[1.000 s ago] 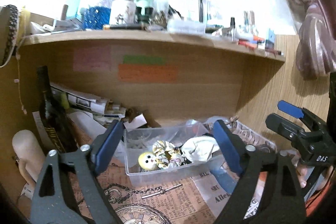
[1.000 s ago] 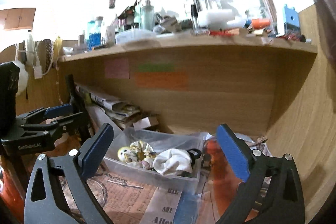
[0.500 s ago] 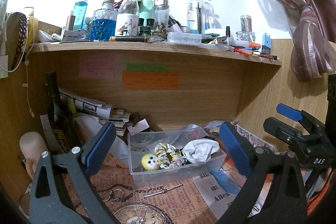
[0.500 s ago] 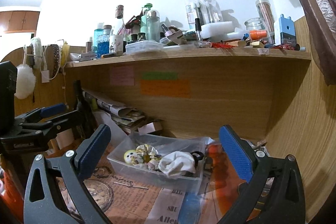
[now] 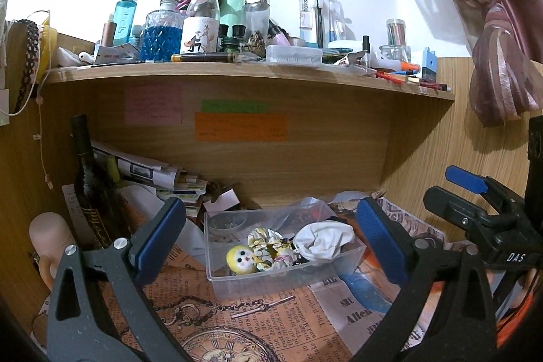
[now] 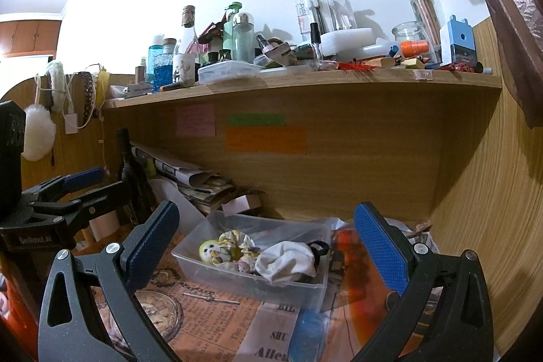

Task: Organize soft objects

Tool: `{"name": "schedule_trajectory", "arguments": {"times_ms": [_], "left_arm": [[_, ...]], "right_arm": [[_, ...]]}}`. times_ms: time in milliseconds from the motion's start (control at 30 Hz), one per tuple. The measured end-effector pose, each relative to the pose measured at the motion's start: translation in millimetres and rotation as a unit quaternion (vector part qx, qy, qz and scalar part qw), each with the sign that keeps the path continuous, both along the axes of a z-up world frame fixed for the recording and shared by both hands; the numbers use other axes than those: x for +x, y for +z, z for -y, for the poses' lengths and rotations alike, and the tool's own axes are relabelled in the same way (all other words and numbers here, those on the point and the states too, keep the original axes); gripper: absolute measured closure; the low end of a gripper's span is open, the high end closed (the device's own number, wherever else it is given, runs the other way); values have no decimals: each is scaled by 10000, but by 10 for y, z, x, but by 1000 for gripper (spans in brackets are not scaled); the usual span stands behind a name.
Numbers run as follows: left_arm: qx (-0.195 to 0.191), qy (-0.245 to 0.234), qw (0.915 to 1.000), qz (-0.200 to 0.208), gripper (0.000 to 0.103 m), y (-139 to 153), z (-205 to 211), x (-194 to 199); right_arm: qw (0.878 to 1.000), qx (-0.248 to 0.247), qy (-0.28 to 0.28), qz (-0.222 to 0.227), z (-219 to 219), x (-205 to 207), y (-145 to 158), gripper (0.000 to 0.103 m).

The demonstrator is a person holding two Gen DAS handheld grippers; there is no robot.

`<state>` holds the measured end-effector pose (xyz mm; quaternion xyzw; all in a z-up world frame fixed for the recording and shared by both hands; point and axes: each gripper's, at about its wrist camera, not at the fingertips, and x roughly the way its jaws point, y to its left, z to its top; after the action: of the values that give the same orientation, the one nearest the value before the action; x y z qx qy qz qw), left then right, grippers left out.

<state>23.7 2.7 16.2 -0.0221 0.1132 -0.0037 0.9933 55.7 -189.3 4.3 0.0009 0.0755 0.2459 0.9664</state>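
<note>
A clear plastic box (image 5: 356, 256) (image 6: 319, 289) stands on the newspaper-covered desk under the shelf. In it lie a small yellow plush head (image 5: 239, 258) (image 6: 207, 250), a floral scrunchie (image 5: 264, 241) (image 6: 234, 243) and a crumpled white cloth (image 5: 324, 240) (image 6: 288, 262). My left gripper (image 5: 271, 243) is open and empty, held back from the box. My right gripper (image 6: 266, 250) is open and empty too, also short of the box. Each gripper shows at the edge of the other's view: the right one (image 5: 475, 202), the left one (image 6: 68, 192).
A wooden shelf (image 5: 237, 70) crowded with bottles and jars hangs over the desk. A dark bottle (image 5: 91, 185) and stacked papers (image 5: 152, 173) stand at the back left. A curtain (image 5: 492, 56) hangs on the right. A white puff (image 6: 39, 133) hangs on the left wall.
Both grippers have pulled back and tilted up a little, so the box looks smaller and the shelf top shows more. Both stay open; the box contents have not moved.
</note>
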Motion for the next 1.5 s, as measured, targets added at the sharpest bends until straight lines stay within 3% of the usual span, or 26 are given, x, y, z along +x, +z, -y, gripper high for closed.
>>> {"name": "schedule_trajectory", "arguments": {"times_ms": [1500], "left_arm": [[24,-51,10000,-45,0,-38,22,63]], "right_arm": [[10000,21,-12,-67,-17,16,-29,0]]}}
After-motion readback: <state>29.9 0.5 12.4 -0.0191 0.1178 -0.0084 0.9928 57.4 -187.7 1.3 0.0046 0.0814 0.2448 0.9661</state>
